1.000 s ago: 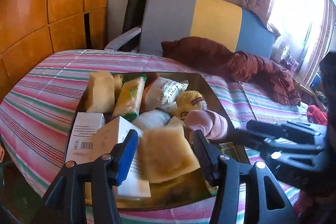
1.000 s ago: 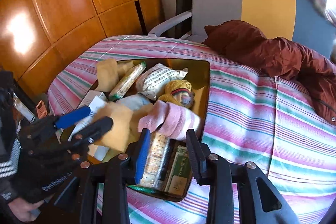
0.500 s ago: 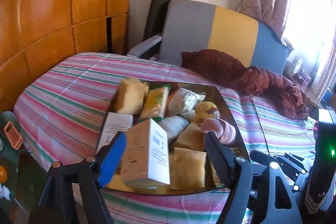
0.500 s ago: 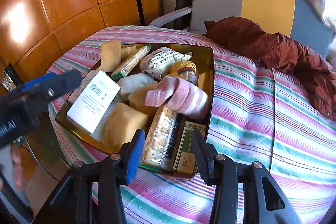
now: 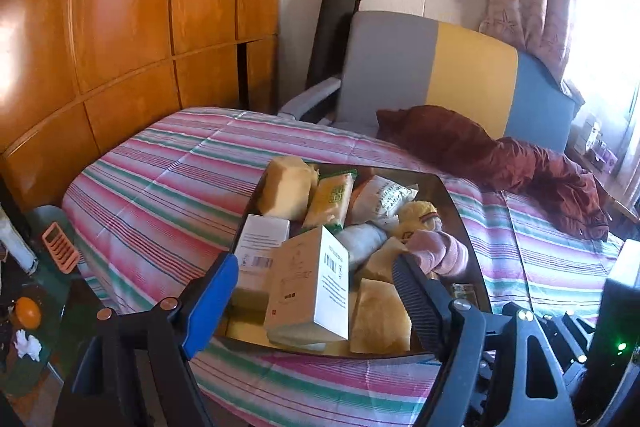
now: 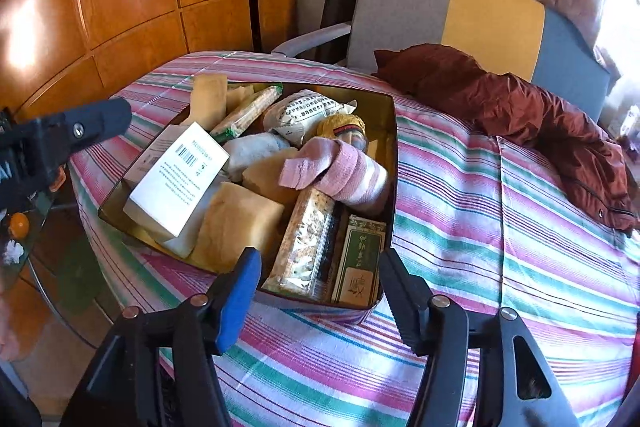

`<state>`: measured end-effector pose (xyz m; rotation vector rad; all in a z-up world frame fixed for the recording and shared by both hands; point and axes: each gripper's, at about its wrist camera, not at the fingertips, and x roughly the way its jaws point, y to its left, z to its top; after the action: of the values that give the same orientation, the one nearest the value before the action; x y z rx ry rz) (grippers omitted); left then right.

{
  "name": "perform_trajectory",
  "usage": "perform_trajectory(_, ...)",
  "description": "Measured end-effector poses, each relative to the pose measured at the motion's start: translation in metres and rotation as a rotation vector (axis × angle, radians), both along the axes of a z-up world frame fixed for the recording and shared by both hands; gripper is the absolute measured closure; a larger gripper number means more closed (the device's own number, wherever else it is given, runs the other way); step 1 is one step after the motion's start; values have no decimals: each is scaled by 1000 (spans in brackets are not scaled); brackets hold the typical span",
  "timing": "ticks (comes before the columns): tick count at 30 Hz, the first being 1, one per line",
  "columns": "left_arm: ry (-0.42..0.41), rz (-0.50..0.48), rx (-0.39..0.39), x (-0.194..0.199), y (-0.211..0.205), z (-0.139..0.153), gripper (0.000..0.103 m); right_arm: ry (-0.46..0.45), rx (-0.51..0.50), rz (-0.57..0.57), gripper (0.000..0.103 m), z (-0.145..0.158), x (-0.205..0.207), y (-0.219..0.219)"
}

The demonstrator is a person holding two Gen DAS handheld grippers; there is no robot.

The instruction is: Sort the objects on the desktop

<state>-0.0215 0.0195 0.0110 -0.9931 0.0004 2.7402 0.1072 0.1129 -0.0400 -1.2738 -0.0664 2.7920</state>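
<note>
Tray (image 6: 390,131) packed with boxes and socks, left tongs (image 5: 316,279) and right tongs (image 6: 320,275) opening, both empty.

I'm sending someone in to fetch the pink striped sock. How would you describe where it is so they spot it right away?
On the striped bedspread sits a shallow gold tray crammed with packets and boxes. The pink striped sock lies rolled on top of the pile near the tray's right wall, just in front of a yellow knitted item. It is the only pink-and-white striped fabric there.

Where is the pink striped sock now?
In the right wrist view the pink striped sock lies inside the metal tray, by its right wall, on top of the cracker pack, just below the yellow knitted item.
</note>
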Motion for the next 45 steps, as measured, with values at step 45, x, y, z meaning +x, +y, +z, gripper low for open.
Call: perform_trajectory(45, -67, -17, 3, -5, 9, -9, 49, 26, -11, -50, 33, -3, -11, -7)
